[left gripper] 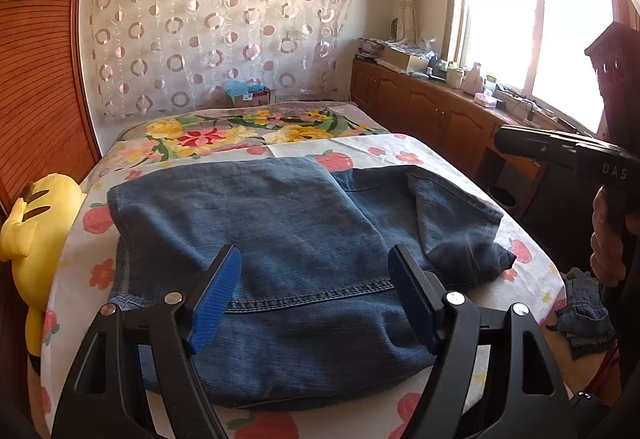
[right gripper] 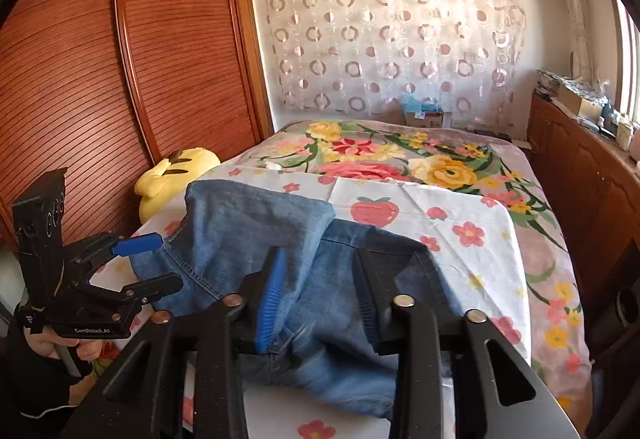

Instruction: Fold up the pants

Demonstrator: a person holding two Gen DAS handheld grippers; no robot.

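The folded denim pants (left gripper: pixel 280 239) lie on the strawberry-print sheet (left gripper: pixel 400 155) in the lower middle of both views. The left gripper (left gripper: pixel 314 259) hovers over them, jaws wide with nothing between. The right gripper (right gripper: pixel 320 279) stands partly open above the crumpled leg end, pressing on nothing. A yellow plush toy (left gripper: pixel 36 231) sits at the left edge beside the louvred wooden wardrobe (right gripper: pixel 120 79).

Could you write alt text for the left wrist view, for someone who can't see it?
Folded blue jeans lie on a flowery bed sheet, seen between the open left gripper. A yellow plush toy sits at the left edge.
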